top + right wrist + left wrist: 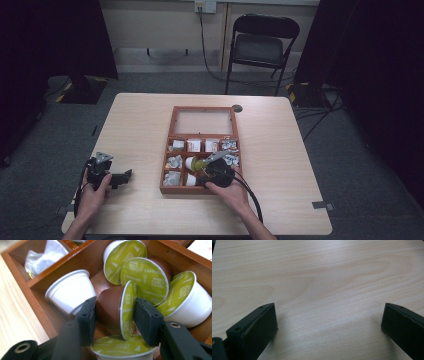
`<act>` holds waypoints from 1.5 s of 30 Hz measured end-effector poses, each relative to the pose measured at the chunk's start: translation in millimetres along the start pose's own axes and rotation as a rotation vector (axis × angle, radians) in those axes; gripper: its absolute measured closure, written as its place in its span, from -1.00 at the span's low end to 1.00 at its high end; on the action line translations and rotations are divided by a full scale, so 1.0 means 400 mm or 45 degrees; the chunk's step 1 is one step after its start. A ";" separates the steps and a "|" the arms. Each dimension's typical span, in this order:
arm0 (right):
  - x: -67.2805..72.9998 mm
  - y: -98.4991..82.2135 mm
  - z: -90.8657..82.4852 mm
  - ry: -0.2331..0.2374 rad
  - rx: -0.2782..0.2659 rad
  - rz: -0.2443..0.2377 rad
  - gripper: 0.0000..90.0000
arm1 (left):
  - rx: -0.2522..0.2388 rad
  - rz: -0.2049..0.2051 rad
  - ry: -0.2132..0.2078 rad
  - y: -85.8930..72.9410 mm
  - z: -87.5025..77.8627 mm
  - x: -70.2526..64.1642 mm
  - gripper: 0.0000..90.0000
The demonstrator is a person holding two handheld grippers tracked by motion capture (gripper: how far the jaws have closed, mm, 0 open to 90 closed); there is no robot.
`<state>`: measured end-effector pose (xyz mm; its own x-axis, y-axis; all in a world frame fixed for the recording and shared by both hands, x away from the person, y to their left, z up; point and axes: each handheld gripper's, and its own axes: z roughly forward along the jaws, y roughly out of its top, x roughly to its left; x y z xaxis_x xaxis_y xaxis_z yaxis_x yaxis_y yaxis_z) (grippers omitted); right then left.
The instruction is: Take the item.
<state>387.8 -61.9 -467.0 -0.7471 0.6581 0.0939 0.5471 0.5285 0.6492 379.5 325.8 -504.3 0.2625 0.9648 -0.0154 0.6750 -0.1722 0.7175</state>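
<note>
Both grippers are black. The left gripper [121, 177] carries a grey three-cornered plate [103, 159] on its upper end, toward 12 o'clock, and thin black cables [80, 186] loop down from its body toward 7 o'clock. In its own view, its two jaws are thick, flat, matte black blocks, with small round screw holes [237, 328] along the top edge. The right gripper [113, 318] has the same blocky black pads, mounted on glossy black arms with metal-ringed holes [22, 347]. A thick black cable [251, 198] trails from it toward 5 o'clock. The person's forearms are bare, with no sleeves.
</note>
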 end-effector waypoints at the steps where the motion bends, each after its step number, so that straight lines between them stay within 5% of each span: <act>1: 0.002 0.000 0.001 -0.012 0.007 -0.004 0.14 | 0.000 0.000 0.000 0.000 0.000 0.000 -1.00; 8: 0.006 -0.001 0.005 -0.050 0.043 0.000 0.14 | 0.000 -0.001 0.001 0.000 0.000 0.000 -1.00; 27: -0.002 -0.002 -0.025 0.025 -0.120 0.037 0.26 | -0.001 -0.001 0.001 0.000 0.000 0.000 -1.00; 45: -0.013 0.000 -0.044 0.055 -0.182 0.052 0.26 | 0.003 0.000 -0.001 0.000 -0.001 0.000 -1.00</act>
<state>385.2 -74.8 -454.3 -0.7426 0.6521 0.1528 0.5202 0.4178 0.7449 379.4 325.8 -504.0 0.2626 0.9648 -0.0159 0.6767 -0.1724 0.7158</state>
